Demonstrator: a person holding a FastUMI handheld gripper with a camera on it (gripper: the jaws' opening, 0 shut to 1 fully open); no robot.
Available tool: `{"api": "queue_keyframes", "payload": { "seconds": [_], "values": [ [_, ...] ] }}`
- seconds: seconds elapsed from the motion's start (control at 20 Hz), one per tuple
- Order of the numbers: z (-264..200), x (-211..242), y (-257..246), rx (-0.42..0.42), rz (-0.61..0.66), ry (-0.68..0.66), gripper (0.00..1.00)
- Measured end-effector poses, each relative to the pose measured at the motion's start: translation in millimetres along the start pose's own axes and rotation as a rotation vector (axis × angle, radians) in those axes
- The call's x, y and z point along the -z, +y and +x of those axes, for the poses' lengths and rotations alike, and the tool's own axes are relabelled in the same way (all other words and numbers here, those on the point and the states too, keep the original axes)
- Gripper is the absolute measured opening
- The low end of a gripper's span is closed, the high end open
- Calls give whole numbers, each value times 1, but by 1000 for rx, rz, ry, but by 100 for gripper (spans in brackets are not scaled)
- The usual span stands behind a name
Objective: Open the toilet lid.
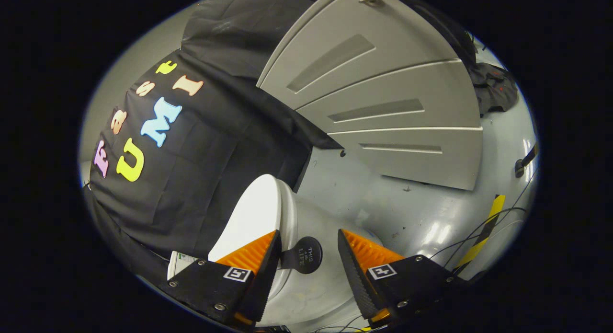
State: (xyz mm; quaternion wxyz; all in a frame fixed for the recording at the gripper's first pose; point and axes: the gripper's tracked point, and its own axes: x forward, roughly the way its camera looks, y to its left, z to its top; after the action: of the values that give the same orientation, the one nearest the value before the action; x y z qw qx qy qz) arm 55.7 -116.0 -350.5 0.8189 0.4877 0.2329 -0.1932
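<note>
A white toilet stands against the black cloth wall, and its lid point(256, 213) is closed, seen tilted from the side. A round black tab point(305, 255) sticks out from the lid's front rim. My gripper point(308, 239) is open. Its one finger point(249, 254) lies over the lid's front edge, the other finger point(366, 251) hangs out over the floor. The tab sits just between and below the two fingertips. Neither finger presses on the lid or the tab.
A grey panelled door point(383, 108) leans beyond the toilet. Grey floor point(407, 213) spreads past the far finger, with a yellow-black striped tape point(483, 232) and thin cables point(479, 237) along it. A small white box point(181, 262) sits beside the toilet by the wall.
</note>
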Motion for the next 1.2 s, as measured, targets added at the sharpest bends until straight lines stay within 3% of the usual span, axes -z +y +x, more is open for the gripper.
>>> {"api": "queue_keyframes", "payload": {
  "seconds": [0.25,0.3,0.55,0.65,0.7,0.8,0.95,1.2],
  "values": [
    [14,18,14,-45,-1,67,58],
    [16,16,14,-41,-9,63,48],
    [13,14,16,-69,96,51,36],
    [11,10,21,-94,135,52,25],
    [10,9,25,-103,145,51,14],
    [9,8,26,-71,110,54,0],
    [2,3,38,-9,-6,62,0],
    [-30,-26,99,-46,-50,-25,0]
  ]
}}
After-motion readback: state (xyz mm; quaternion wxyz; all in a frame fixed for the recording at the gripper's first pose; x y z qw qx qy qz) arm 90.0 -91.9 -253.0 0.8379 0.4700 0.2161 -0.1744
